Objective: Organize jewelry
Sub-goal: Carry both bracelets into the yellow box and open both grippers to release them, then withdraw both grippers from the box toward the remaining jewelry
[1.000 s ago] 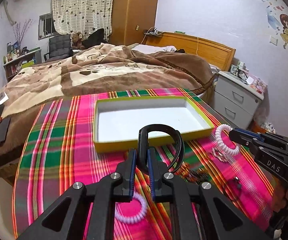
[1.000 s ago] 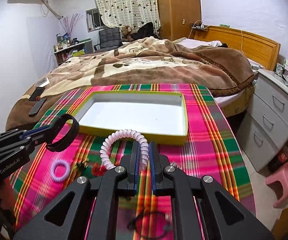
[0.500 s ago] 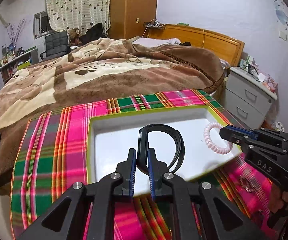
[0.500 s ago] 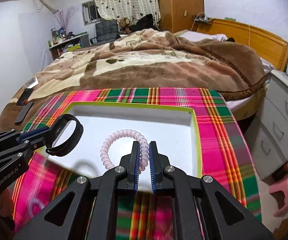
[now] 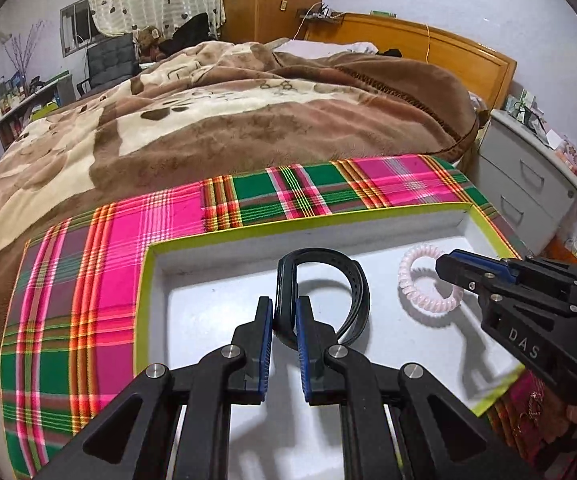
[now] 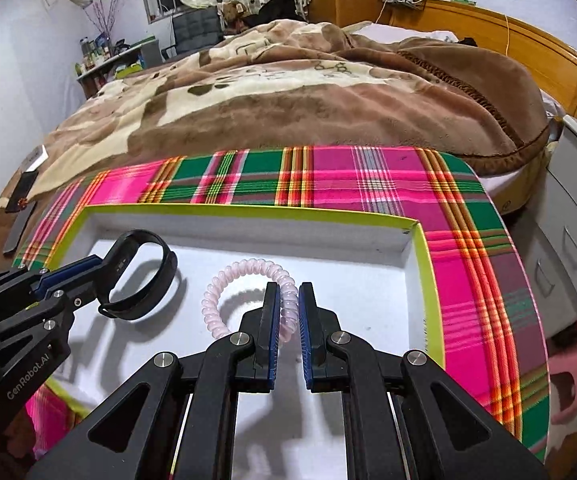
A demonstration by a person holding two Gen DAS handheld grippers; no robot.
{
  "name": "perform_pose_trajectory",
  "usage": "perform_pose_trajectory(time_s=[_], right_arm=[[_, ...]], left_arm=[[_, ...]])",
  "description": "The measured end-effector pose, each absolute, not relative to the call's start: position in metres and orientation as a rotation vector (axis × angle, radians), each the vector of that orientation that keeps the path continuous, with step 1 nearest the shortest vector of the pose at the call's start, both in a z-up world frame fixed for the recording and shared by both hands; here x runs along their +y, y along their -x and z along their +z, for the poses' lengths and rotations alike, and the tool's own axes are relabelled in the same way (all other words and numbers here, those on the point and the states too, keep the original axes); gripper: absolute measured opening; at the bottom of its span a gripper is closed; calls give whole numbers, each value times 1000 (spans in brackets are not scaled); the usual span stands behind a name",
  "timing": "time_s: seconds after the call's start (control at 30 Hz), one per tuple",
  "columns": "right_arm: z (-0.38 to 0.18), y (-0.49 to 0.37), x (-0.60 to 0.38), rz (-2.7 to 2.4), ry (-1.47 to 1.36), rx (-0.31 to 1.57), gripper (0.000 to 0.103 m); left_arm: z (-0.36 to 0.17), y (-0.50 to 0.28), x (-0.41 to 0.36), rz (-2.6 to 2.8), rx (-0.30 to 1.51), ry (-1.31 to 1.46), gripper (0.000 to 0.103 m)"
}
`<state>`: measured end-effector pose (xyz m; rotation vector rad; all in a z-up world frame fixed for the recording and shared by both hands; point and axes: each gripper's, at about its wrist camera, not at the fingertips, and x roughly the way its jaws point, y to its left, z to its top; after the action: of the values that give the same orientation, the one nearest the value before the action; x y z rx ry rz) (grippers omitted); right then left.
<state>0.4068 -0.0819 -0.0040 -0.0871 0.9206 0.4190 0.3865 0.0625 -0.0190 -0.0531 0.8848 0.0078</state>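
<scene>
My left gripper (image 5: 285,312) is shut on a black wristband (image 5: 336,280) and holds it over the white inside of the yellow-rimmed tray (image 5: 148,264). My right gripper (image 6: 288,300) is shut on a pale pink spiral hair tie (image 6: 228,280), also over the tray (image 6: 428,264). In the left wrist view the right gripper (image 5: 444,268) enters from the right with the hair tie (image 5: 424,280). In the right wrist view the left gripper (image 6: 92,268) enters from the left with the wristband (image 6: 136,272). I cannot tell whether either piece touches the tray floor.
The tray sits on a pink and green plaid cloth (image 5: 88,280). A bed with a brown blanket (image 5: 228,112) lies beyond. A grey drawer unit (image 5: 528,176) stands at the right. Some small jewelry (image 5: 528,404) lies on the cloth right of the tray.
Both grippers have moved forward and down into the tray with their pieces. The jaws of both have parted slightly around the pieces.
</scene>
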Motion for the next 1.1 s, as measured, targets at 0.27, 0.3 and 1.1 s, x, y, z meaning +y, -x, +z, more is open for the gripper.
perform_pose_trajectory(time_s=[0.27,0.3,1.1], right_arm=[[-12,-417,-79,417,79,949,10],[-13,-417,-79,421,73,947,10],[55,-293,-124,501,2,739,25]], left_arm=[[-23,-392,64,2,893,89,12],[-22,-393,64,-4,892,97,12],[42,-258,43,-68,666,105,12]])
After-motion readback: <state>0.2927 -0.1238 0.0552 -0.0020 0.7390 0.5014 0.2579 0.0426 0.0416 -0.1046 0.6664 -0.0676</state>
